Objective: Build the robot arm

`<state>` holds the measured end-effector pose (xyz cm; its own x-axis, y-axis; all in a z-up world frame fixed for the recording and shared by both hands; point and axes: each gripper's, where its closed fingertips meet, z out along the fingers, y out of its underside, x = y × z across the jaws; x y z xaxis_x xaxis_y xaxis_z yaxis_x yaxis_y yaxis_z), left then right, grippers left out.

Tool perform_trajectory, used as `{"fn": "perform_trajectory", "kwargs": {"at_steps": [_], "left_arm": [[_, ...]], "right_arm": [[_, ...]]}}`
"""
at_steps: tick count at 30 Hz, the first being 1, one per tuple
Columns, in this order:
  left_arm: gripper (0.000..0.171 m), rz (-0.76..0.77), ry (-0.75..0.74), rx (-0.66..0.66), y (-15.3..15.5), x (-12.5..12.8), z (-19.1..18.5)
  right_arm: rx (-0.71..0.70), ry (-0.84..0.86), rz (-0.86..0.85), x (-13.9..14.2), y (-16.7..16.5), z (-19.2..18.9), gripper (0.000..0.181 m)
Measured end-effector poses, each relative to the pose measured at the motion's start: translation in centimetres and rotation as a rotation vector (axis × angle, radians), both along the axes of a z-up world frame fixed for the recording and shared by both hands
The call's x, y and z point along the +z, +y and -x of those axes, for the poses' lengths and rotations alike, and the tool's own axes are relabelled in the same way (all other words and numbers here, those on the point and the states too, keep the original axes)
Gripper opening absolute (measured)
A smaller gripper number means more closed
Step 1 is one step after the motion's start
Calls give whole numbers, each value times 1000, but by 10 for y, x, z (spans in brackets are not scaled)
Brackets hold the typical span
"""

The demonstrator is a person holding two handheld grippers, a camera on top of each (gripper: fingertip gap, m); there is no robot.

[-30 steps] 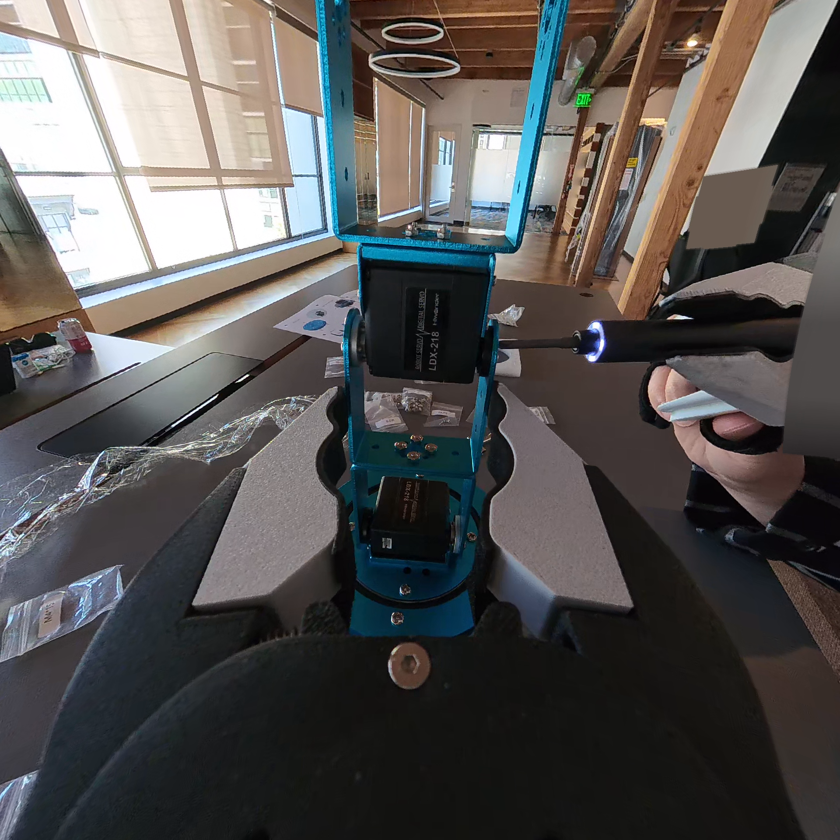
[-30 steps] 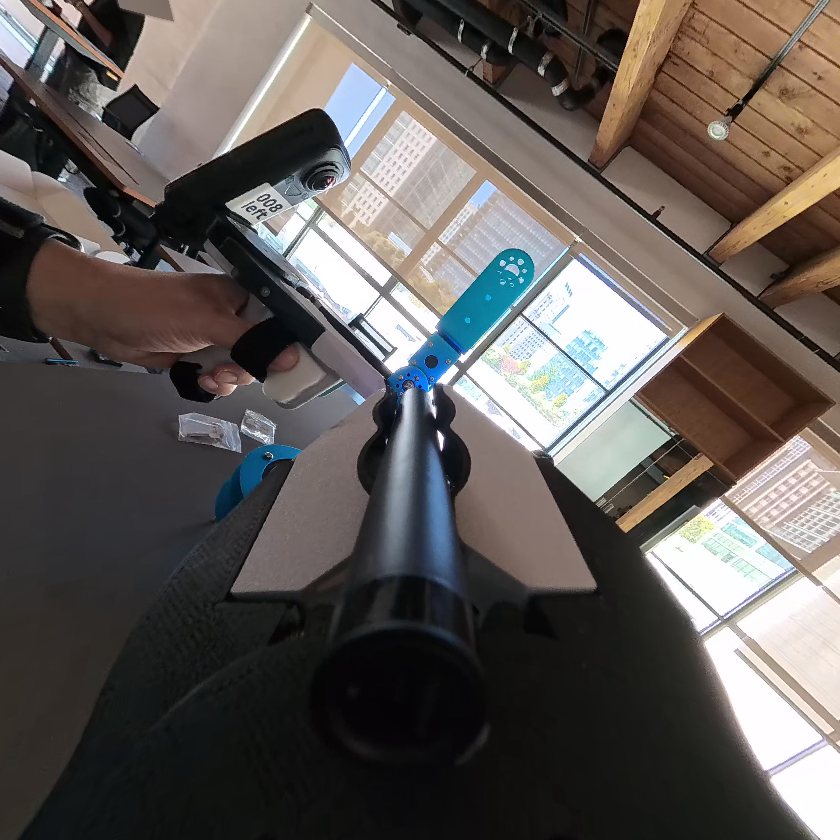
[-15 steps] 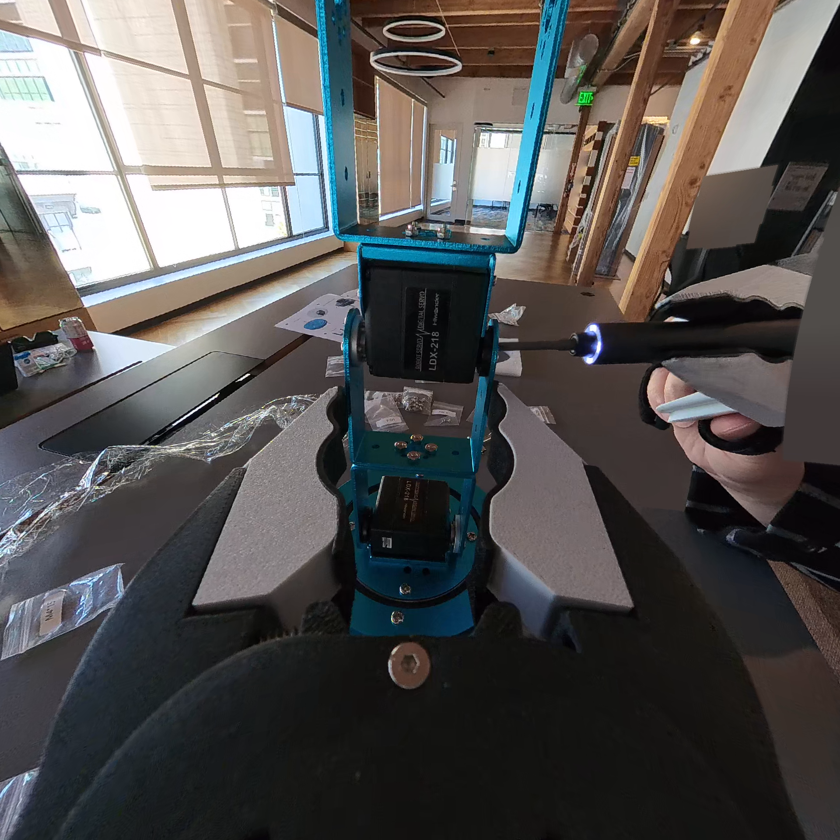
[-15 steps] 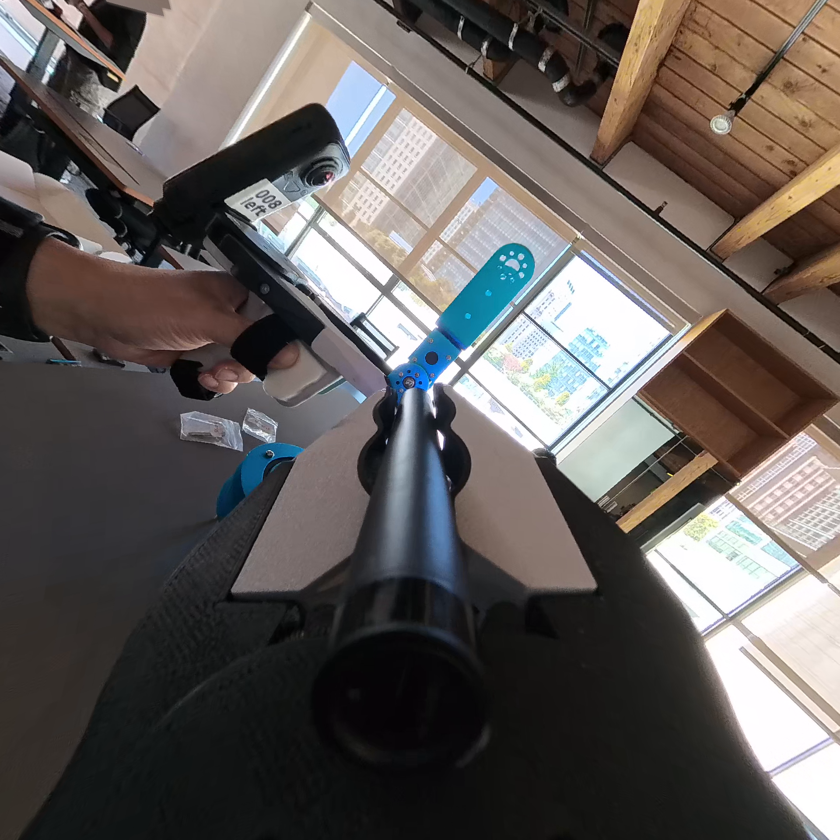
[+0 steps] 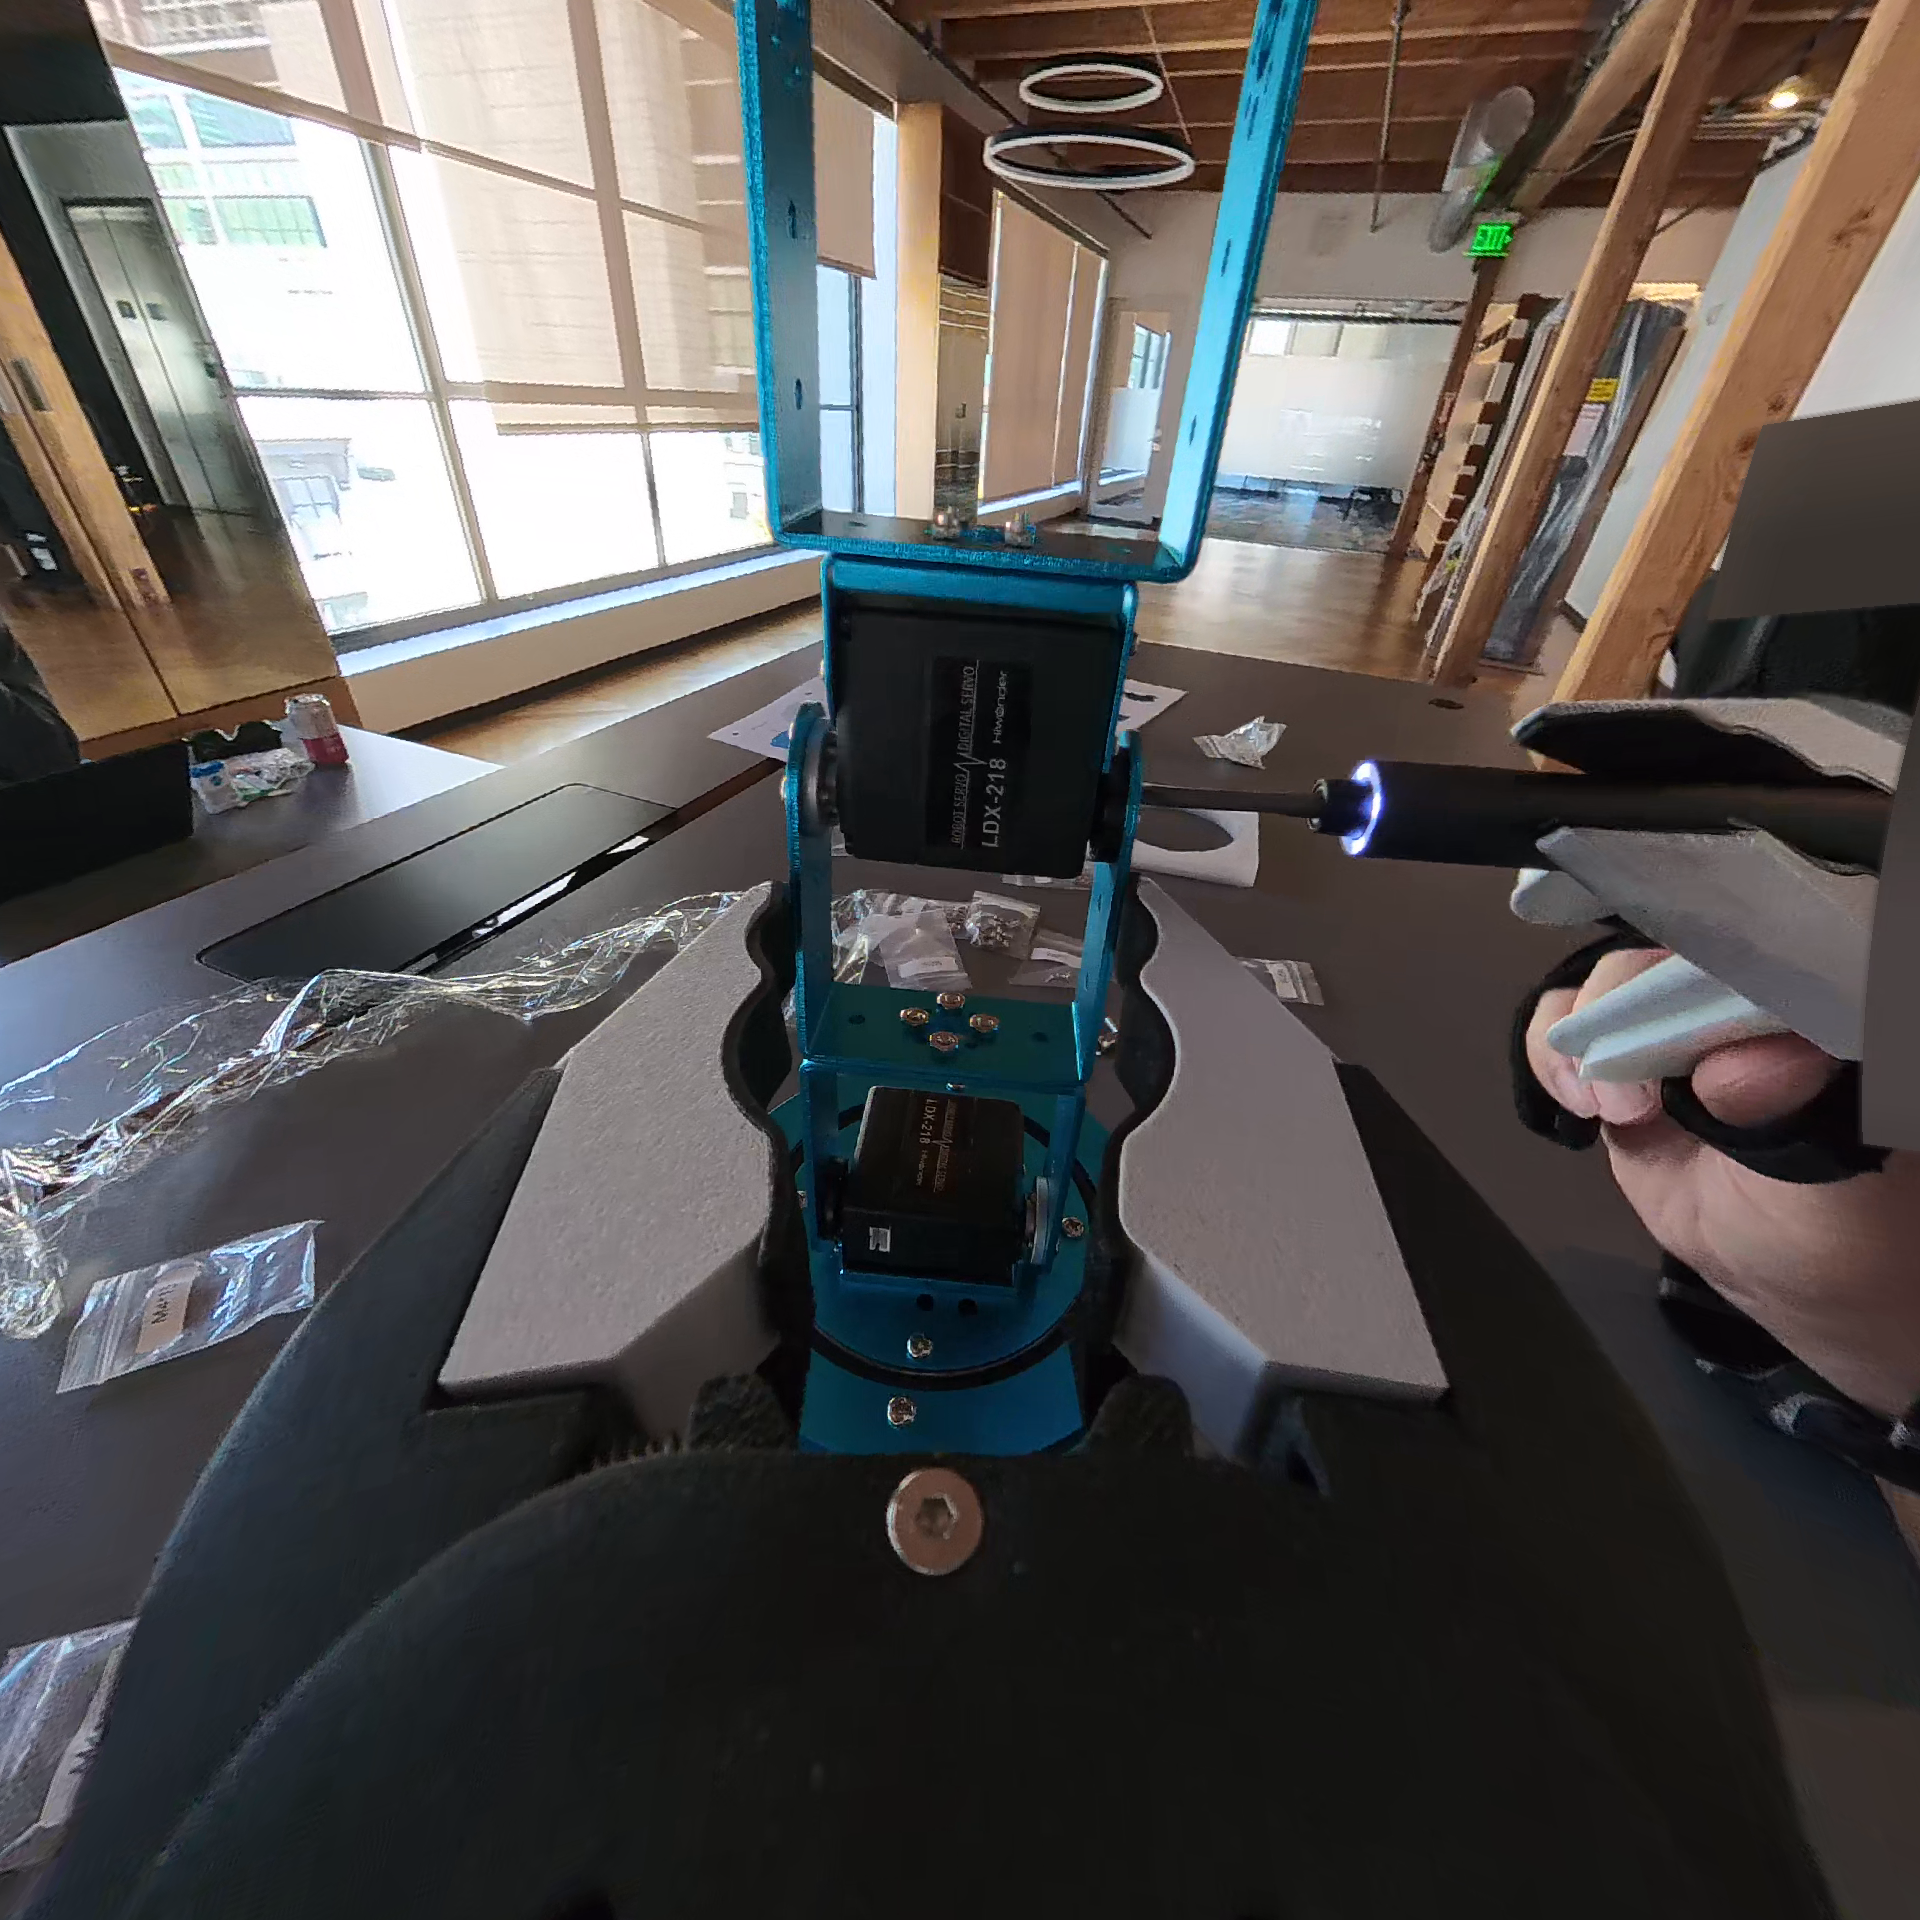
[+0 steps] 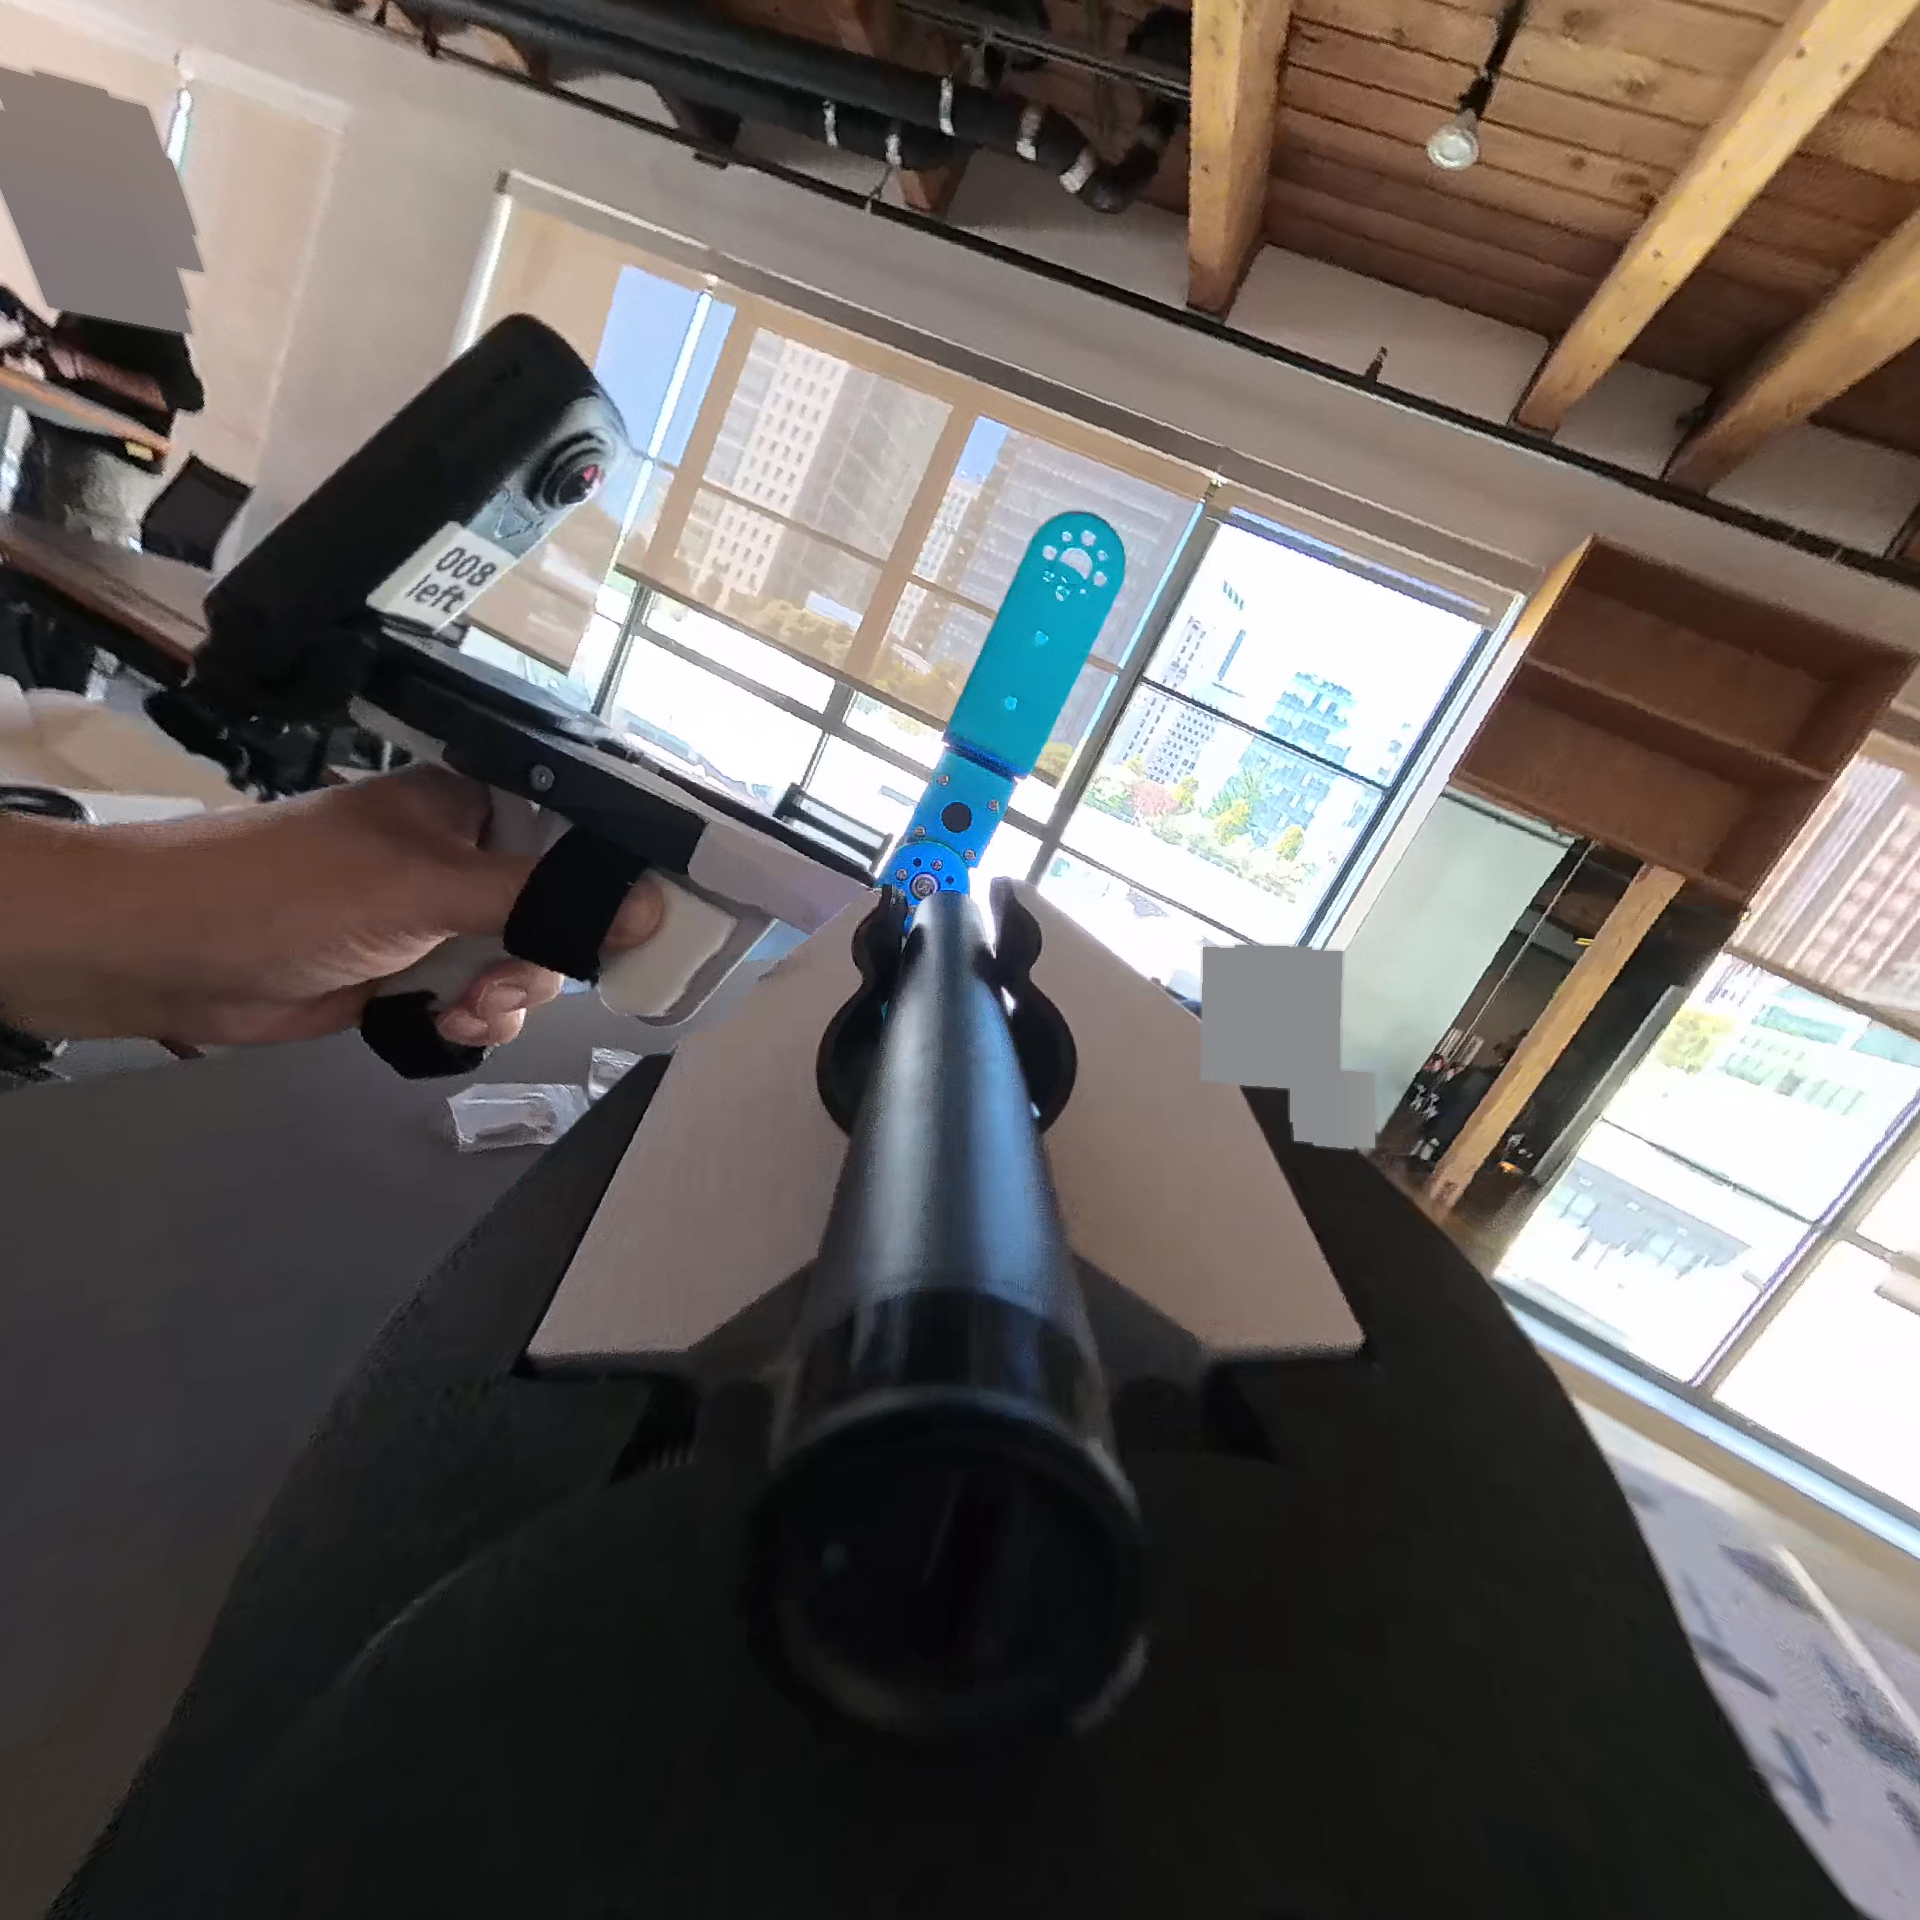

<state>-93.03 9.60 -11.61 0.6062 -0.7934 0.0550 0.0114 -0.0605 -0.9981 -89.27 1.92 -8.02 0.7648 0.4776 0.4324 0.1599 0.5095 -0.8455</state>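
Dark table (image 5: 312, 1122) bears plastic wrap (image 5: 260, 1029), small bags (image 5: 187, 1314).

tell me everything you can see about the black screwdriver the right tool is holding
The black screwdriver is a slim, smooth cylinder, apparently an electric one, with a glowing white-blue ring at its nose and a thin dark bit. It lies roughly level, clamped lengthwise between the right tool's grey fingers. Its bit tip meets the side pivot of the blue servo bracket, beside the upper black servo.

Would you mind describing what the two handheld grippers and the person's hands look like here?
Both grippers share one build: a rounded, textured black body and two pale grey angular fingers with scalloped black inner edges. The left gripper shows a silver hex screw; seen from the right wrist view, it carries a black camera with a white label. Black straps loop round the fingers of the hand on its white trigger.
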Motion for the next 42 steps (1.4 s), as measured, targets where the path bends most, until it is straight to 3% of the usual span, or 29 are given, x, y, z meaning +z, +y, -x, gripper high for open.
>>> {"fn": "perform_trajectory", "kwargs": {"at_steps": [19, 26, 42], "left_arm": [[62, 2, -1, 93, -3, 0, 0], [61, -2, -3, 110, -3, 1, 0], [61, 1, 2, 112, -4, 1, 0]], "right_arm": [[90, 312, 200, 1, 5, -12, 17], [172, 500, 318, -4, 9, -18, 17], [138, 425, 273, 0, 5, -13, 17]]}}
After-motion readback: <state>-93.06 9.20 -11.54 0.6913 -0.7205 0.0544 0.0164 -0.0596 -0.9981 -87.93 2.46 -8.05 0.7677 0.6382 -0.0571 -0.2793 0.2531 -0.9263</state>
